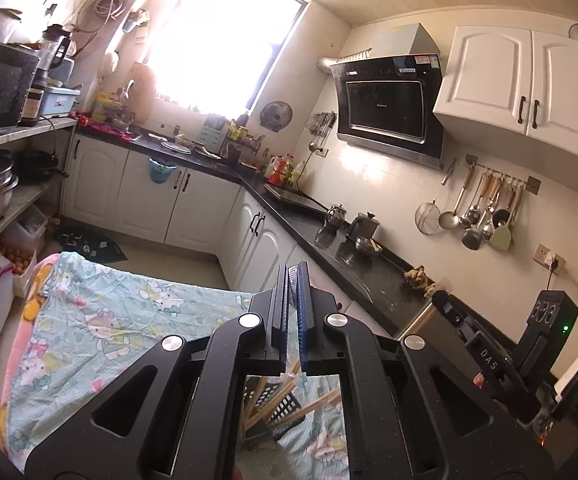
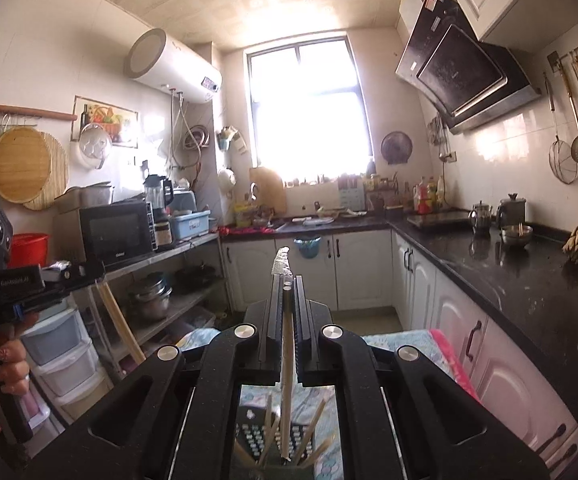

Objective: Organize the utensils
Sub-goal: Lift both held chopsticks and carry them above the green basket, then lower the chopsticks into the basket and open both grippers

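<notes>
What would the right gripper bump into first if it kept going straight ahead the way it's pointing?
Probably nothing close: past the right gripper and the chopstick it holds there is open floor space, then the white cabinets under the window with a blue bin hanging there. Depth is hard to judge.

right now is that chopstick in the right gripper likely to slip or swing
Probably it can pivot: the right gripper pinches the chopstick at its upper end only, so most of it hangs free below. It looks stiff, thin and light, so it should not bend. Its smooth, narrow shaft may slide if jolted.
</notes>
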`<action>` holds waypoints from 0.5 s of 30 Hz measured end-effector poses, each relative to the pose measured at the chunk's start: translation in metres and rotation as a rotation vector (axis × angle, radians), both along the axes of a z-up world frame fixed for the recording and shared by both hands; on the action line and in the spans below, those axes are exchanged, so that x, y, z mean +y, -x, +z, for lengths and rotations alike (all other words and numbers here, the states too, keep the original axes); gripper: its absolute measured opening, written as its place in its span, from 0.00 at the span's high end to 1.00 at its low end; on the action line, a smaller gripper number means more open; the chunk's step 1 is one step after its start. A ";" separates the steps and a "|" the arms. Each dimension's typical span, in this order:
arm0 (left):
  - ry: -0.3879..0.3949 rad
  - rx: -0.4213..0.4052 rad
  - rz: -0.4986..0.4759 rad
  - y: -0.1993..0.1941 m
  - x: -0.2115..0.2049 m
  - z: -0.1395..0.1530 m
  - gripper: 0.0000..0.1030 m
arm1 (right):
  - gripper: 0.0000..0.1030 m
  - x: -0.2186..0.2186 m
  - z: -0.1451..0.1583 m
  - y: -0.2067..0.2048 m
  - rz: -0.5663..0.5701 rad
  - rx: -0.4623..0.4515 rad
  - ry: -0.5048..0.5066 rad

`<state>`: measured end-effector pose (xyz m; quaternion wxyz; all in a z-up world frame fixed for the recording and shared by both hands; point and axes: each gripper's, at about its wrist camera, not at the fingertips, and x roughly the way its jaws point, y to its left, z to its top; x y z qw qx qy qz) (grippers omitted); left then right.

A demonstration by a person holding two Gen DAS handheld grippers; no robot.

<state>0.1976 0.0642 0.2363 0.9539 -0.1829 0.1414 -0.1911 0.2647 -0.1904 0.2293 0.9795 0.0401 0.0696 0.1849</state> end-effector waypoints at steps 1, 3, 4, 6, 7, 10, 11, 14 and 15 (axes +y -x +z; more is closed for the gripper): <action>0.002 0.003 0.004 -0.003 0.001 -0.001 0.99 | 0.95 0.001 0.001 -0.003 -0.003 -0.008 0.002; 0.006 0.010 0.009 -0.008 0.001 -0.006 0.99 | 0.95 0.002 -0.001 -0.008 -0.003 -0.014 -0.003; 0.008 0.013 0.010 -0.010 0.001 -0.009 0.99 | 0.95 0.002 -0.002 -0.009 -0.002 -0.016 -0.006; 0.007 0.023 0.014 -0.014 0.000 -0.016 0.99 | 0.95 0.004 -0.004 -0.012 -0.003 -0.020 -0.005; 0.006 0.025 0.013 -0.016 0.000 -0.018 0.99 | 0.95 0.005 -0.007 -0.014 -0.002 -0.020 -0.003; 0.001 0.033 0.008 -0.021 -0.002 -0.029 0.99 | 0.95 0.010 -0.017 -0.018 0.001 -0.024 0.011; 0.001 0.038 0.004 -0.022 -0.003 -0.034 0.99 | 0.95 0.012 -0.020 -0.019 0.003 -0.025 0.017; -0.005 0.052 -0.002 -0.025 -0.007 -0.044 0.99 | 0.95 0.019 -0.031 -0.022 0.009 -0.028 0.031; -0.009 0.056 -0.003 -0.026 -0.008 -0.048 0.99 | 0.95 0.021 -0.034 -0.022 0.008 -0.028 0.034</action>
